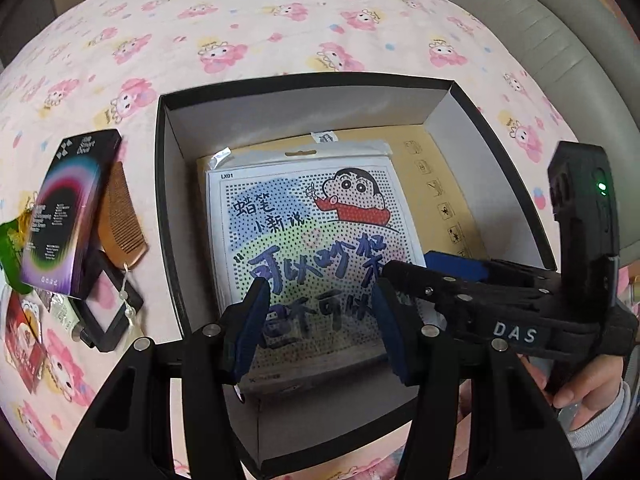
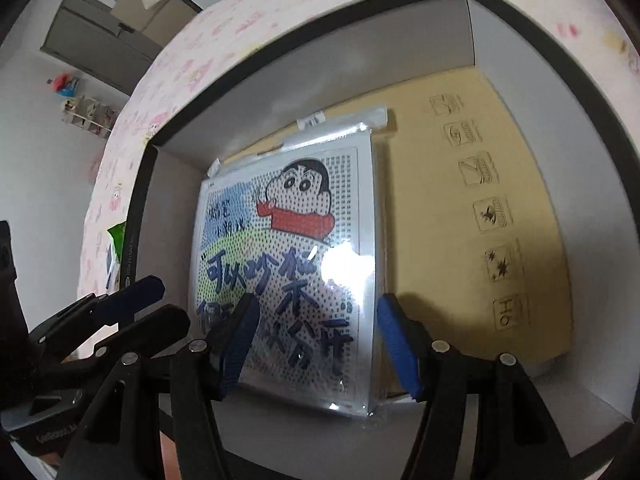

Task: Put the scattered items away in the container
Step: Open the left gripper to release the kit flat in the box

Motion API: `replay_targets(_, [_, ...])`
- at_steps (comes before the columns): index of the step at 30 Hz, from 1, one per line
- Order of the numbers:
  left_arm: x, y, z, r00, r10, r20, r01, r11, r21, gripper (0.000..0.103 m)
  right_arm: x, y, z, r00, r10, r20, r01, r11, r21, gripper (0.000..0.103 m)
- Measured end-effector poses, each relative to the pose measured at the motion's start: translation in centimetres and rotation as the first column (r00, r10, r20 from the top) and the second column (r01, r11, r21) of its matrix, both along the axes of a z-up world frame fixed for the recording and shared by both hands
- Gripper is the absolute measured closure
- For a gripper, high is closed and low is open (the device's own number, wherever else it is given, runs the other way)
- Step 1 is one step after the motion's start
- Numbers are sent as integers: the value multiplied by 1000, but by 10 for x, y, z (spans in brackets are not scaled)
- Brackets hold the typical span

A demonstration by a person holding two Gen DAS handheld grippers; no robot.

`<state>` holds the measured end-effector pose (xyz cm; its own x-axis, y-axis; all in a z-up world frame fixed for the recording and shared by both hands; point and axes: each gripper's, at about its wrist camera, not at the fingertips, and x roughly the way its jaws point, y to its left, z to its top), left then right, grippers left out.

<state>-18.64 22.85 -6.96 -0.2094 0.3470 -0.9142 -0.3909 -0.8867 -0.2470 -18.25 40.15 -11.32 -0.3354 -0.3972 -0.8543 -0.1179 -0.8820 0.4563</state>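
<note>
A black box (image 1: 160,184) with white inner walls sits on the pink bedsheet. Inside it a cartoon craft kit in a clear bag (image 1: 304,240) lies on a yellow envelope (image 1: 440,176); both show in the right wrist view, the kit (image 2: 288,264) and the envelope (image 2: 460,216). My left gripper (image 1: 320,320) is open and empty above the box's near edge. My right gripper (image 2: 316,340) is open and empty over the kit; it also shows in the left wrist view (image 1: 440,268). Left of the box lie a dark iridescent box (image 1: 64,216), a wooden comb (image 1: 122,216) and a black square frame (image 1: 108,308).
A green packet (image 1: 10,248) and a red card (image 1: 24,344) lie at the far left on the sheet. A grey padded headboard (image 1: 560,40) runs along the right. The other gripper (image 2: 100,320) shows at the left of the right wrist view.
</note>
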Motion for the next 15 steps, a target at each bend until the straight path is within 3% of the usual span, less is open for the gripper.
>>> replay_targets(3, [1,5,-3,1000,-13,12,13,1000,8,50,10,7,14,997,-38,-61,43,995,86,46])
replay_targets(5, [1,14,-6,999,-37,27,37,999,16,50,19,15,30,988,-81,-133,107,973,202,46])
replay_targets(7, [0,27,-9,997,-72,41,71,997,21,50,26,22,39,978,-114,-177,157,955,252,46])
replay_targets(9, [0,45,-11,992,-118,53,118,993,16,49,32,31,44,969,-144,-198,193,948,252,46])
replay_targets(12, [0,65,-16,985,-158,66,158,987,-9,49,28,30,33,975,-158,-155,191,955,229,46])
replay_targets(15, [-3,70,-24,987,-135,82,139,989,-53,49,24,28,27,984,-148,-99,164,969,184,46])
